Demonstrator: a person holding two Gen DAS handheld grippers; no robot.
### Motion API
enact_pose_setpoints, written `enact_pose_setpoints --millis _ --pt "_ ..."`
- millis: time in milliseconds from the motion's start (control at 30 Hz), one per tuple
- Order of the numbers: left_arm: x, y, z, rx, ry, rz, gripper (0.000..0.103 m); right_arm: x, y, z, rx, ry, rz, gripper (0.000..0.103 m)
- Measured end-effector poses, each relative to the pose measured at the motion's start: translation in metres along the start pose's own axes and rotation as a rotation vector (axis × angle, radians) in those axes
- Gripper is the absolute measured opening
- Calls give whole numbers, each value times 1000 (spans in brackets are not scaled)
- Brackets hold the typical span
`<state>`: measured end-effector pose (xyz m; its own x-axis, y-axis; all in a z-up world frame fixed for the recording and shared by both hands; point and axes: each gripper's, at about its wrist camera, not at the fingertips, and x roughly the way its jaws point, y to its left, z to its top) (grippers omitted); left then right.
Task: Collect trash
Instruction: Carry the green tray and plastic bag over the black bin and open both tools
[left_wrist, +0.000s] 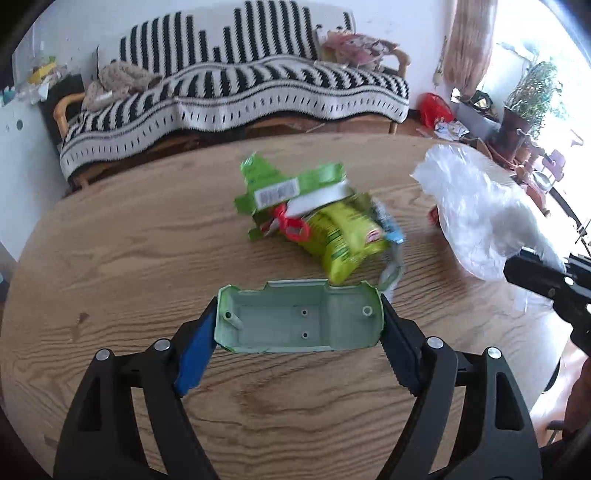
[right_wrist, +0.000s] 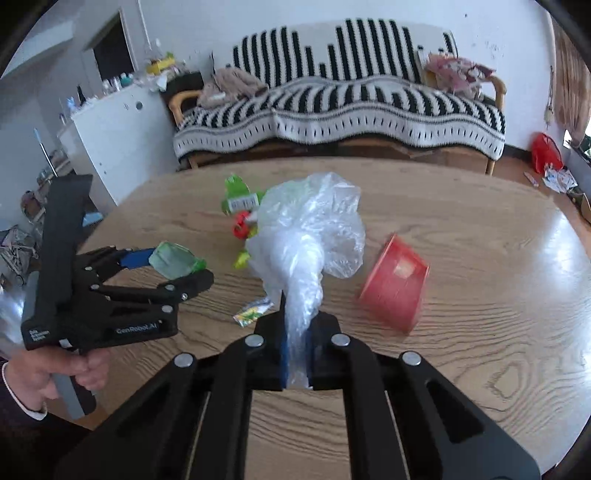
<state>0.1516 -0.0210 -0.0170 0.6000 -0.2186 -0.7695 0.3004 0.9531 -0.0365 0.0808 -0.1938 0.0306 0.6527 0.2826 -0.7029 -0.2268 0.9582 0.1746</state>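
Observation:
My left gripper (left_wrist: 298, 314) is shut on a pale green plastic toy-car shell (left_wrist: 299, 319), held above the wooden table; it also shows in the right wrist view (right_wrist: 173, 260). My right gripper (right_wrist: 297, 314) is shut on the neck of a clear plastic bag (right_wrist: 310, 225), which also shows in the left wrist view (left_wrist: 476, 214). A pile of green wrappers (left_wrist: 295, 206) with a red ring (left_wrist: 293, 225) lies mid-table. A red paper cup (right_wrist: 395, 282) lies on its side right of the bag. A small yellow-green wrapper (right_wrist: 251, 314) lies near the right gripper.
A round wooden table (left_wrist: 129, 258) holds everything. Behind it stands a sofa with a black-and-white striped cover (left_wrist: 236, 85). A white cabinet (right_wrist: 122, 136) stands at the left. A red bag (right_wrist: 546, 151) and potted plants (left_wrist: 532, 96) sit on the floor at the right.

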Motion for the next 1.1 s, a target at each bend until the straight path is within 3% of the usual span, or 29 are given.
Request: enact_pose_setpoints --millis 367,633,933,1033,1100 --pt "-23 -59 -1 72 -36 -68 78 -65 -31 -16 14 -9 -80 7" --pt "-39 -136 -4 167 -67 -167 78 -141 -126 -74 144 16 -242 7" --pt "-37 -313 -37 367 -43 -382 78 -241 -271 -170 434 36 -475 7" --pt "-36 -388 -56 400 -14 -501 78 -264 -308 -209 536 64 -522 7" --pt "-32 -426 -69 438 5 -537 78 -276 -333 -235 594 90 -549 7"
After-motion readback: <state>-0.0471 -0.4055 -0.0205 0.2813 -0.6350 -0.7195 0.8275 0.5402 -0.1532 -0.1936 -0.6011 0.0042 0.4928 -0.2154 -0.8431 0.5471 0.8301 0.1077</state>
